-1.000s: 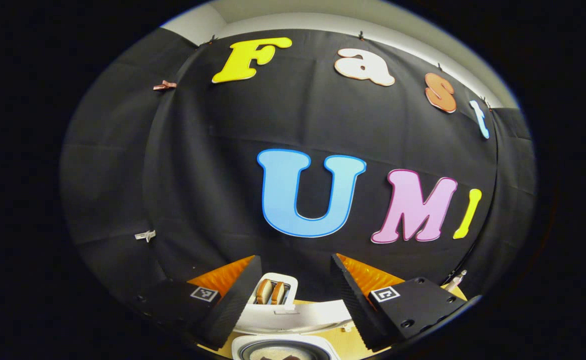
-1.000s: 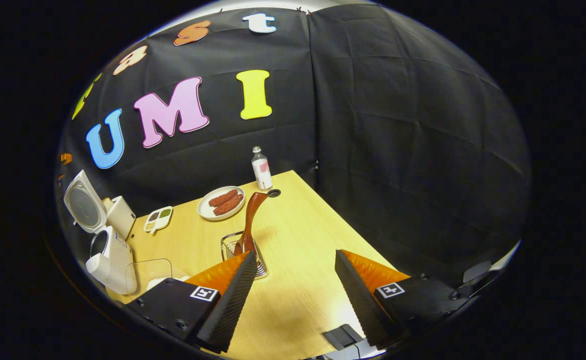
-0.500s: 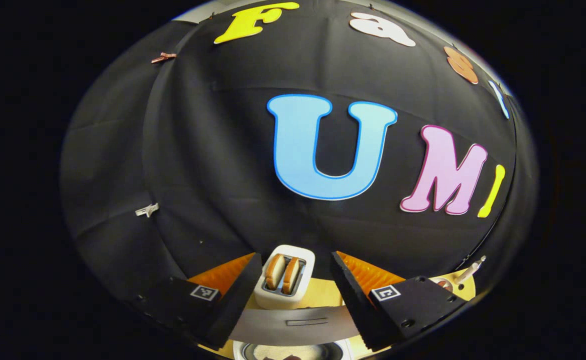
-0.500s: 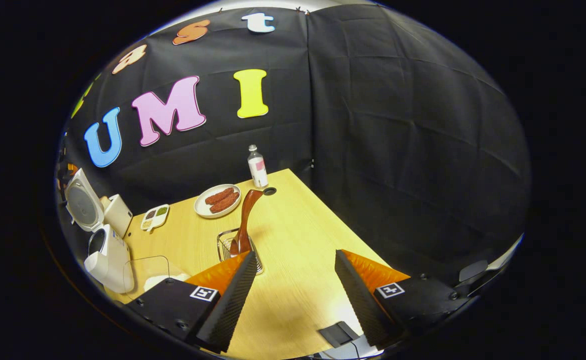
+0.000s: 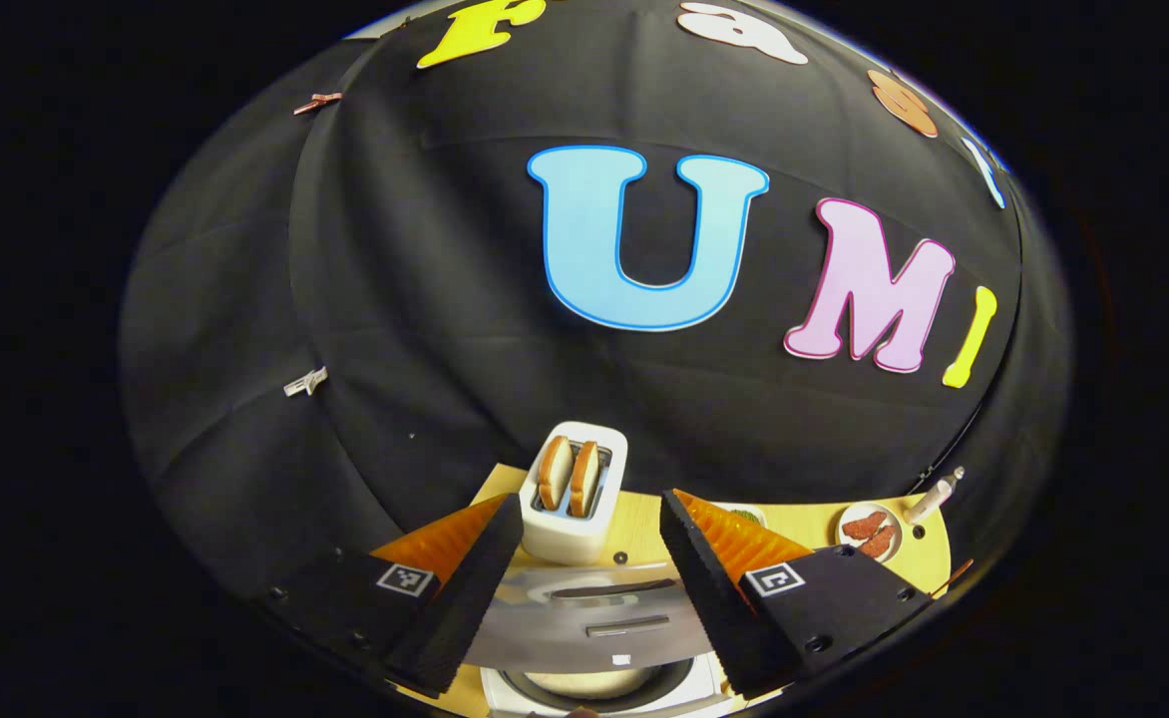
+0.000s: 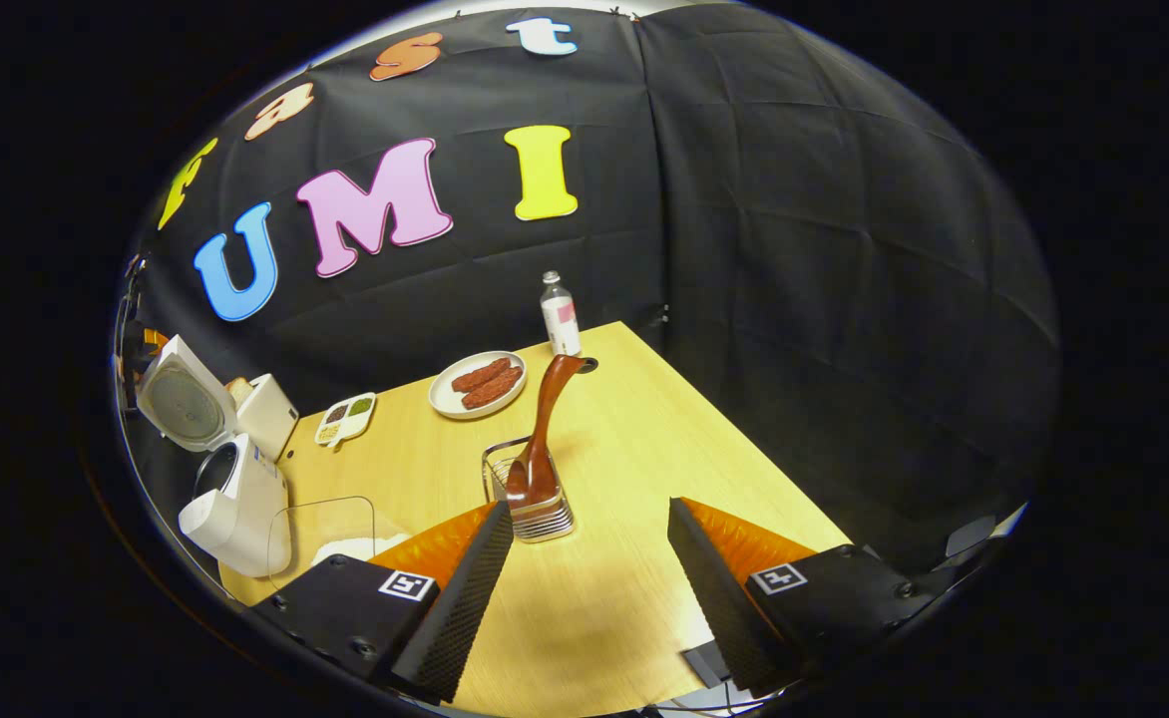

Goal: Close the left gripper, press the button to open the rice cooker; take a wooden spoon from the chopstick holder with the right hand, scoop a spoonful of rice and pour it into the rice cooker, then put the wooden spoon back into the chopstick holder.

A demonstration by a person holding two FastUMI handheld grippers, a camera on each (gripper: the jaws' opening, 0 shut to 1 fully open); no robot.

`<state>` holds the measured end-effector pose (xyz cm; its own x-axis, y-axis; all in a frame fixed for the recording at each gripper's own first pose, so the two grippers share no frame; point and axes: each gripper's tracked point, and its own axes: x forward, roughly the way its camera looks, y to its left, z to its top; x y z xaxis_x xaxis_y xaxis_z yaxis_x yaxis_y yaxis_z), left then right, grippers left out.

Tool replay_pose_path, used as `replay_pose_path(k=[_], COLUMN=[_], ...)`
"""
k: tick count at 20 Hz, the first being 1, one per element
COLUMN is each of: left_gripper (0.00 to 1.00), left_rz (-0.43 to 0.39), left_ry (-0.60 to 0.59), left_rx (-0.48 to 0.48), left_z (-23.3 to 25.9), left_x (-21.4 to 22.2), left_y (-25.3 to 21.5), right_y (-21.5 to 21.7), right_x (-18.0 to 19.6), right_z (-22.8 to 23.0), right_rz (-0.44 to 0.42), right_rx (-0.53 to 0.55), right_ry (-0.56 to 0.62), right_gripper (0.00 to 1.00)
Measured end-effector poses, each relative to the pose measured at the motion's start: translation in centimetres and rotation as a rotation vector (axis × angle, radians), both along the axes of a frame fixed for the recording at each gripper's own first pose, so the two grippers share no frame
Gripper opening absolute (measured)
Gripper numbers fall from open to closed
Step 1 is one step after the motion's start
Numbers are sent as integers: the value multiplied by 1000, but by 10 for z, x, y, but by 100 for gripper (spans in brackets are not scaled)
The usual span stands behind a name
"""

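cooker (image 6: 235, 499) lid (image 6: 181, 404) up, seen nearer in left view than a second ago | spoon (image 6: 543, 424) back in holder (image 6: 530, 499), mid-table | left gripper (image 5: 589, 578) and right gripper (image 6: 584, 588) both spread wide, empty | task looks finished.

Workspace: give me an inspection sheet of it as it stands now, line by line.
Surface: yellow wooden table, lit, no spills seen.
Job's things: rice cooker at the table's left edge, lid raised; wooden spoon standing in the chopstick holder; clear container with rice beside the cooker.
Clutter: toaster holding two bread slices; plate of sausages; small divided dish; bottle.
Grippers: left gripper open above the cooker; right gripper open, empty, short of the holder.
Cables: thin cable at the near table edge.
Surroundings: black cloth wall.
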<state>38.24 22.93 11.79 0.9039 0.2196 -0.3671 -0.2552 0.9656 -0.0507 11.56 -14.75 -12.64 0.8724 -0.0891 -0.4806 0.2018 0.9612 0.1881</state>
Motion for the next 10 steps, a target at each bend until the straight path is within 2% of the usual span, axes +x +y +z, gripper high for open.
replay_pose_path(k=[6,10], left_gripper=[100,98], left_rz=[-4,1], left_ry=[33,46], left_rx=[-22,15], left_z=[-63,-110], left_x=[-57,-83], left_y=[-25,-35], right_y=[20,27], right_x=[-13,-25], right_z=[-17,-28], right_rz=[54,73], right_rx=[13,25], right_ry=[31,55], right_gripper=[99,99])
